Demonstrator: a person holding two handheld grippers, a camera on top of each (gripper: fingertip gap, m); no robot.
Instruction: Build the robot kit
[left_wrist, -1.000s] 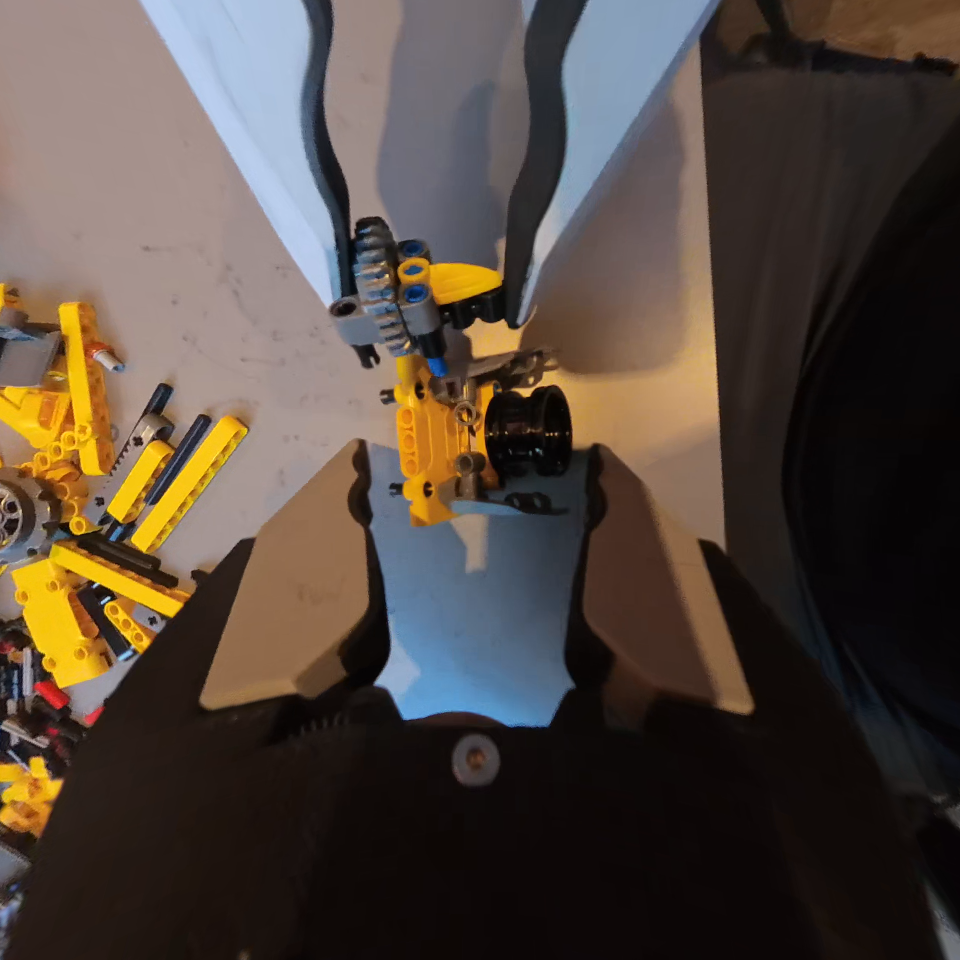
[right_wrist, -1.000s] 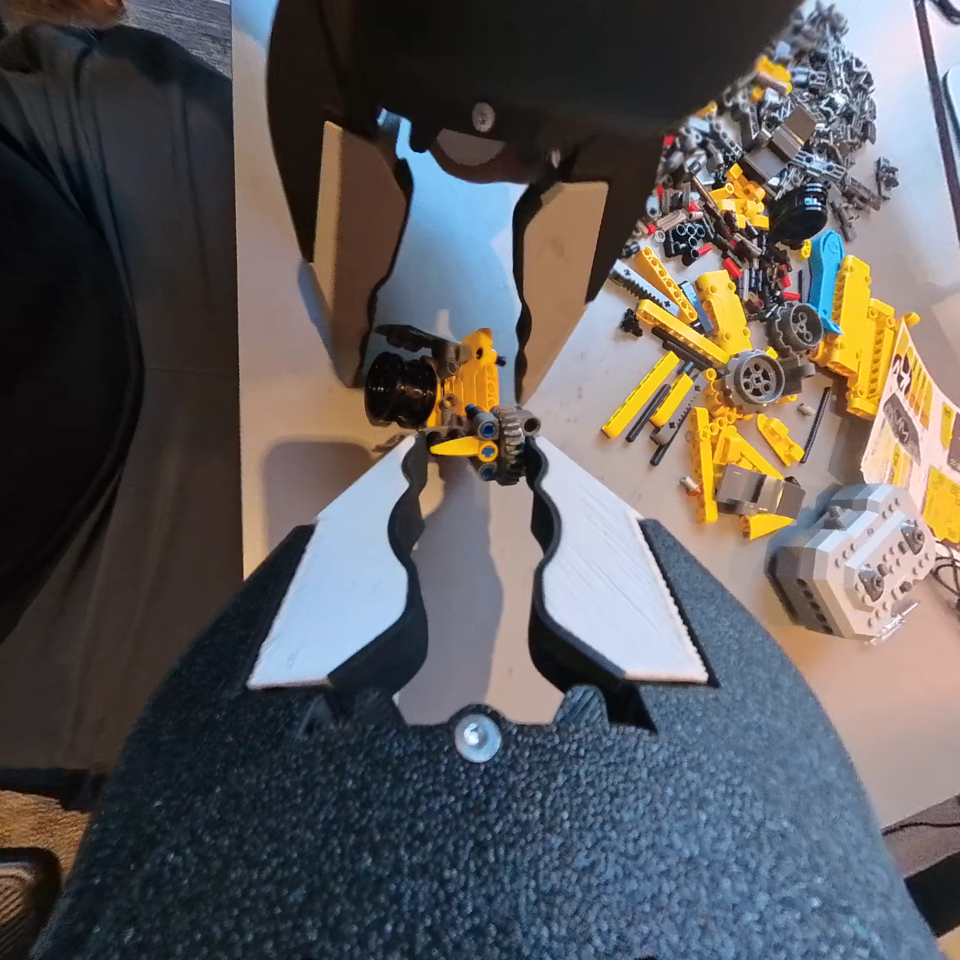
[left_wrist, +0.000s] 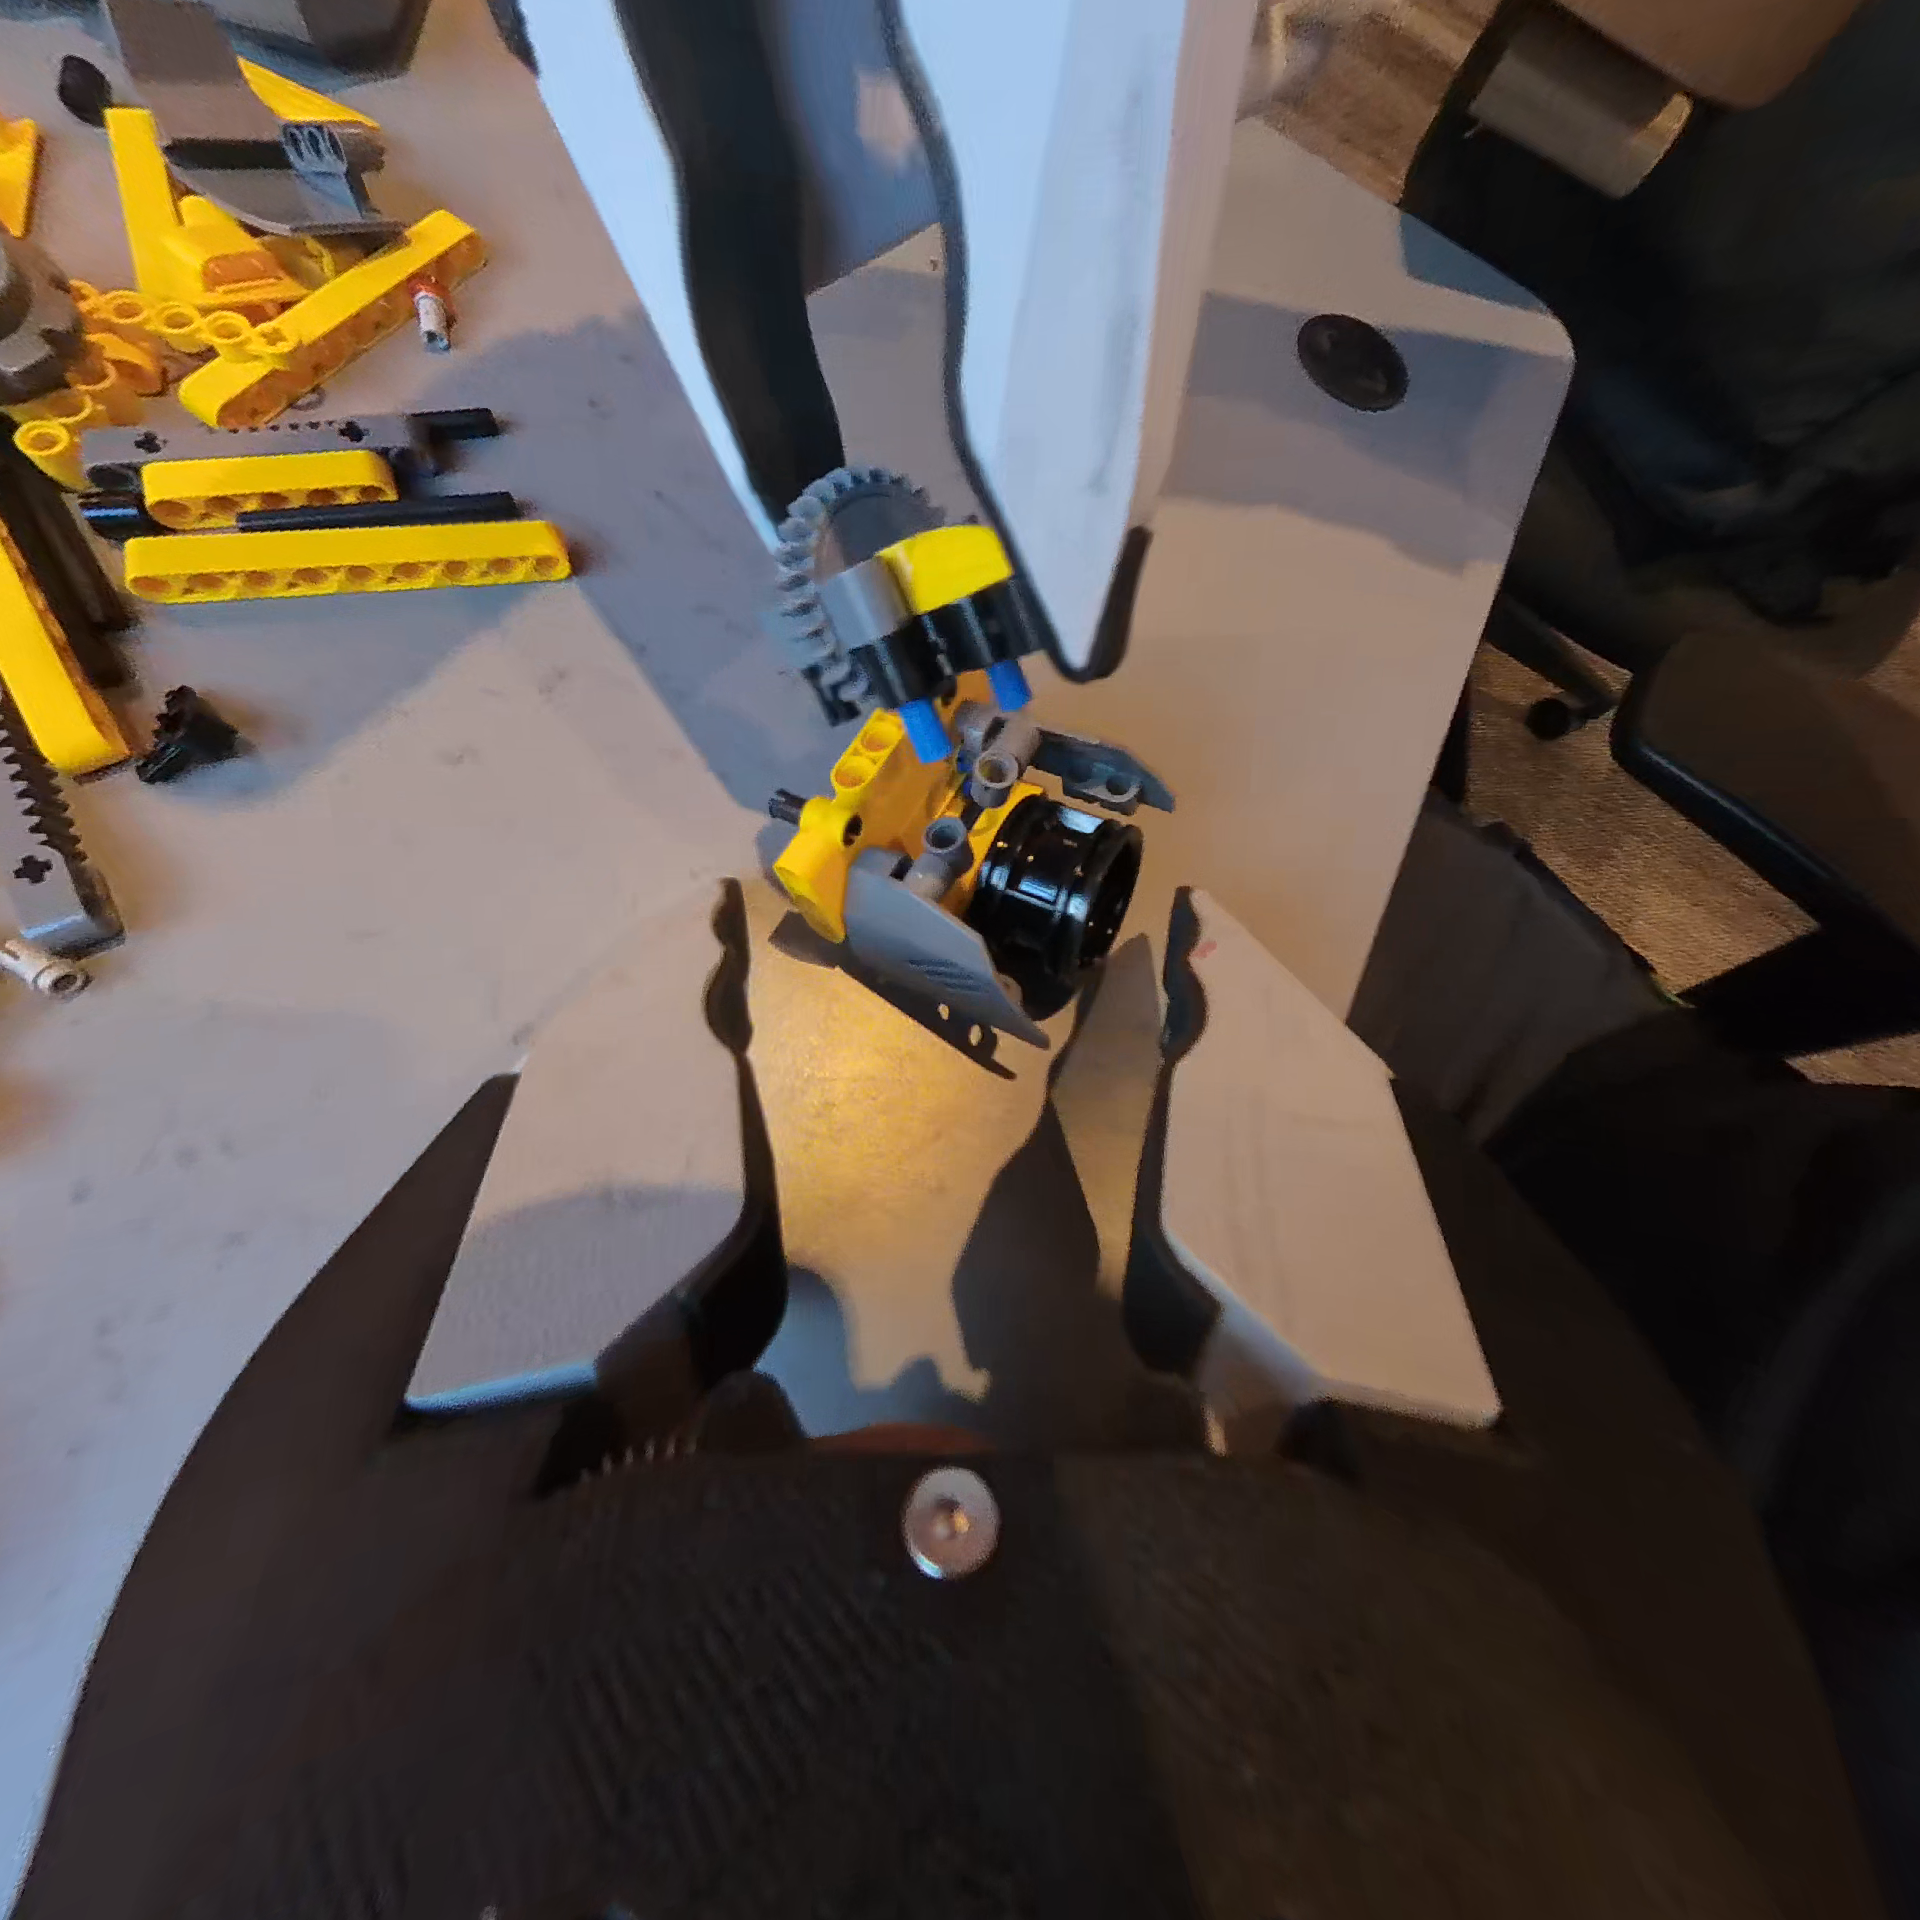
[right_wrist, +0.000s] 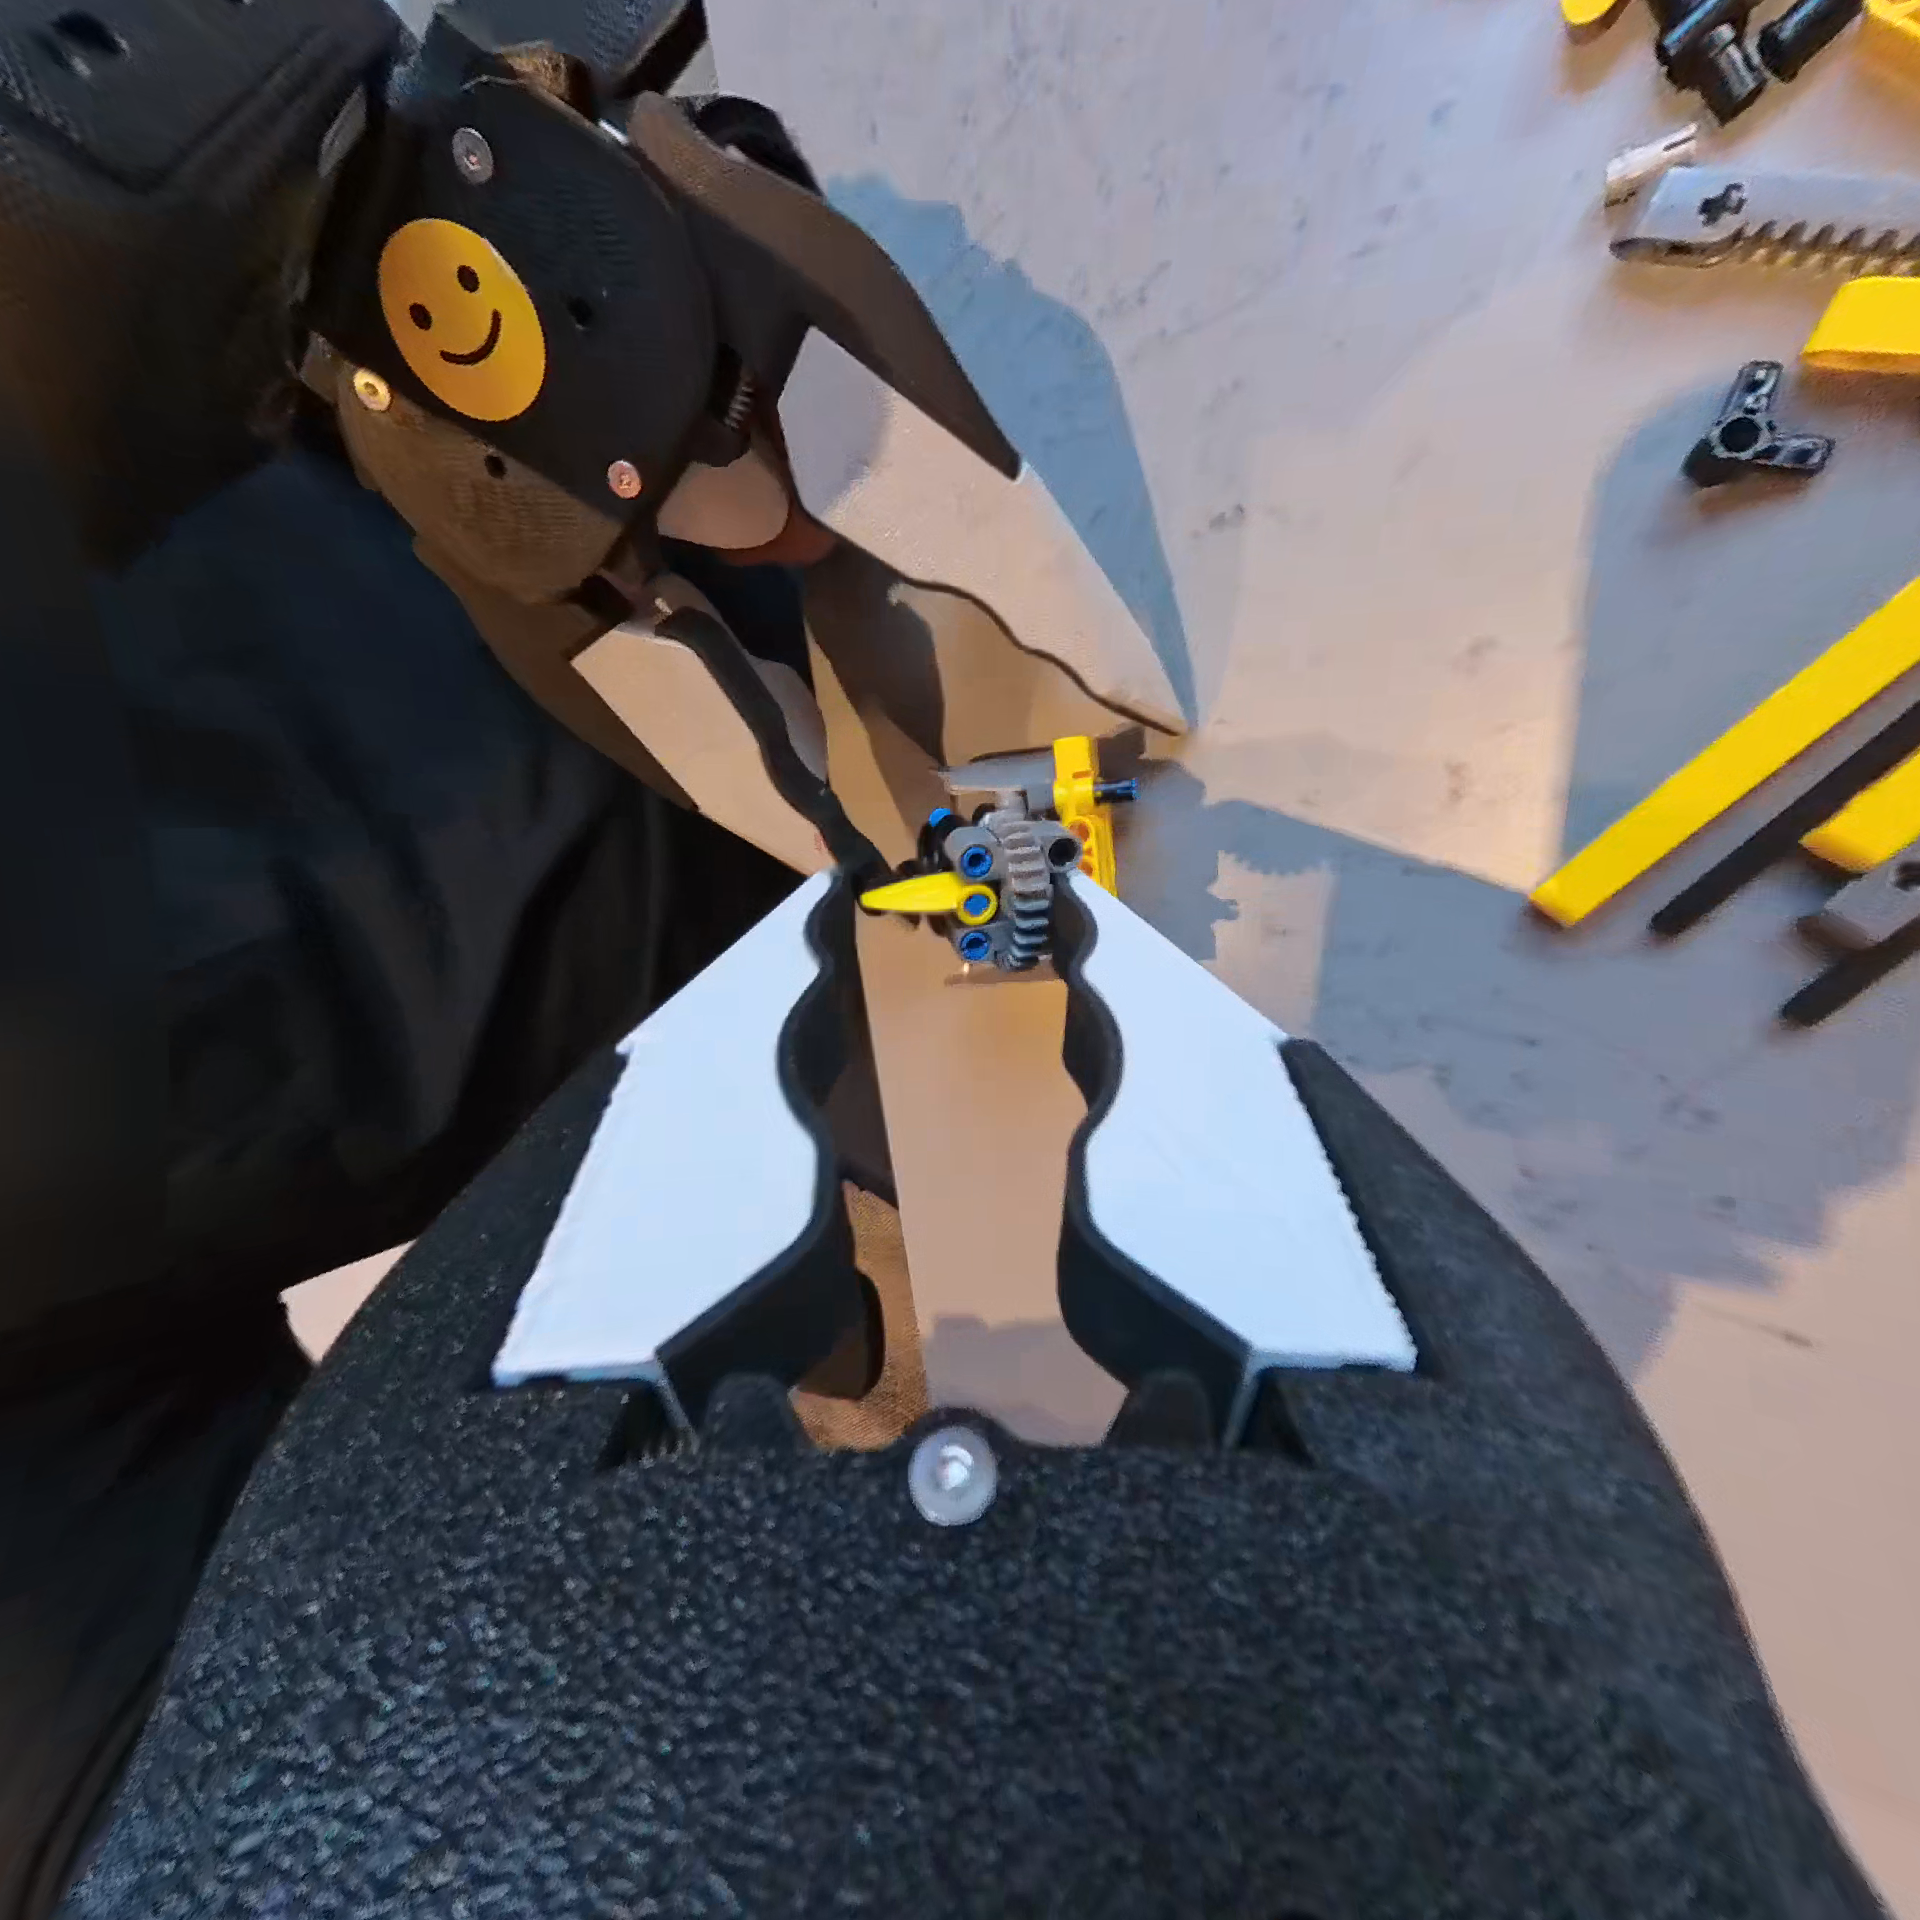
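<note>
A small yellow assembly (left_wrist: 883, 821) with a black wheel hub (left_wrist: 1055, 894) and a grey panel rests on the pale table (left_wrist: 416, 987). My left gripper (left_wrist: 951, 914) is open, and the assembly stands between its tips untouched. My right gripper (right_wrist: 956, 894), with white fingers (right_wrist: 707, 1132), is shut on a gear sub-assembly (right_wrist: 1003, 894) made of a grey gear, blue pins and a yellow wedge. It shows from above in the left wrist view (left_wrist: 894, 592). Its blue pins (left_wrist: 925, 727) reach the yellow assembly; I cannot tell whether they are seated.
Loose yellow beams (left_wrist: 343, 561), black axles and a grey toothed rack (right_wrist: 1766, 229) lie to one side. A black three-armed connector (right_wrist: 1756, 431) lies apart. The table's corner with a round dark cap (left_wrist: 1351, 364) and edge are close, with chairs (left_wrist: 1714, 727) beyond. There is about 5 cm between the tips of the two grippers.
Both grippers have dropped closer to the table and tilted. The right gripper still grips the gear sub-assembly against the yellow assembly. The left gripper stays open around it.
</note>
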